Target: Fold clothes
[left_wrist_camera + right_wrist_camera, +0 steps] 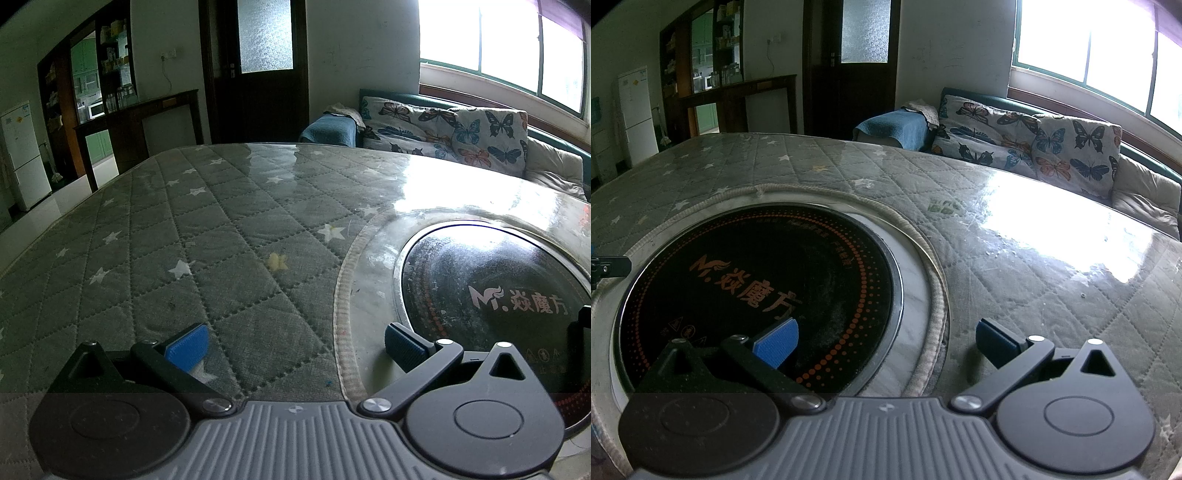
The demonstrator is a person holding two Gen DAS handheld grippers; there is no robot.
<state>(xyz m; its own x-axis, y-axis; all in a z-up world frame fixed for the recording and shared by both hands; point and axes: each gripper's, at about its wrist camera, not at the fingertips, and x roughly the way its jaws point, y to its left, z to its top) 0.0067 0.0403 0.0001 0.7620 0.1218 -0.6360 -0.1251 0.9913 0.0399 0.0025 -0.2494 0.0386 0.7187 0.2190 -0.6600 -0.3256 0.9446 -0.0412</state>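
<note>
Quilted grey-green cloth (207, 236) with pale stars and diamond stitching covers the table (1052, 280), under a clear glossy sheet that throws back window glare so strongly on the right that the pattern washes out there. Set into a round cut-out with a frayed ribbed hem is a black glass hob (757, 291), circular, ringed in metal and printed with orange dots and lettering; small print near its edge is too fine to read. In the left wrist view the hob is cut off by the frame edge and partly hidden behind the tool body.

No clothes show in either view, so where the garment lies cannot be told.

The left tool (295, 343) hangs low over the cloth, its blue ribbed pads (186, 345) spread wide with nothing between them. The right tool (886, 341) is likewise wide and empty, one pad over the hob, the other over the cloth.

A dark clip-like part (609, 266) pokes in at the left edge of the right wrist view; what it is stays unclear.

Behind, a sofa (546, 166) carries a butterfly-print cover (443, 129) below a bright window (498, 48).
</note>
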